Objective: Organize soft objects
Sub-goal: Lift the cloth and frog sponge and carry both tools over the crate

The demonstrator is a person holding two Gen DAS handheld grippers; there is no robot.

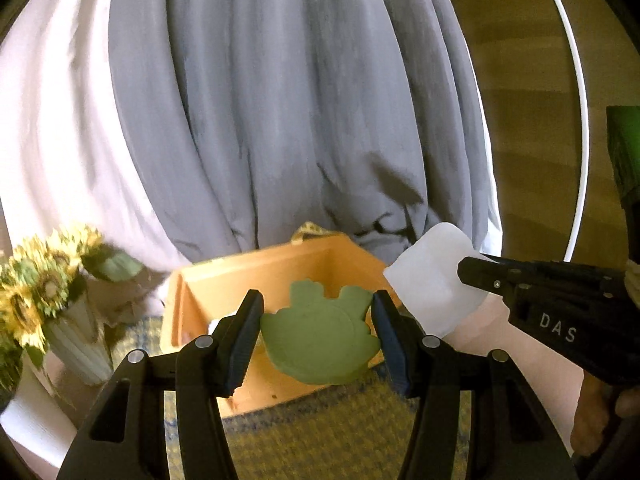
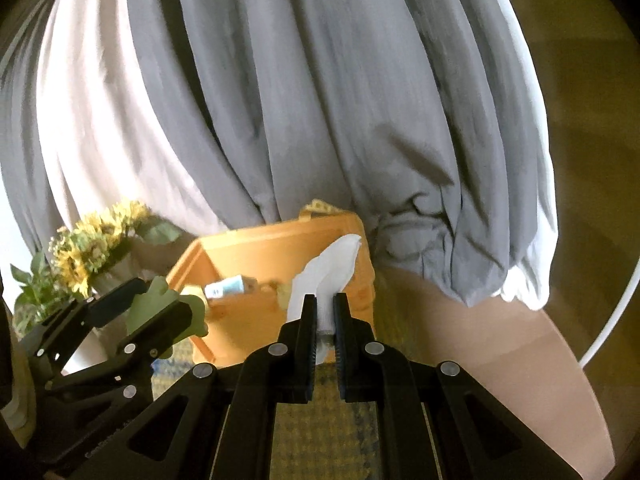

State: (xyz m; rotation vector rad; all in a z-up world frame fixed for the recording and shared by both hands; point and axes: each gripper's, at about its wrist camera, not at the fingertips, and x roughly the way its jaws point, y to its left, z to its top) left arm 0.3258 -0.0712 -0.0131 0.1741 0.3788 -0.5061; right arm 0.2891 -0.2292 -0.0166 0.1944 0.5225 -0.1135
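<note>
My left gripper is shut on a flat green soft shape and holds it over the open orange box. It also shows at the left of the right wrist view with the green shape. My right gripper is shut on a white soft piece and holds it above the orange box, near its right side. In the left wrist view the right gripper pinches the white piece to the right of the box. A blue and white item lies inside the box.
A white vase of sunflowers stands left of the box. Grey and white curtains hang behind it. A woven yellow-blue mat lies under the box on a tan table. A white hoop stands at the right.
</note>
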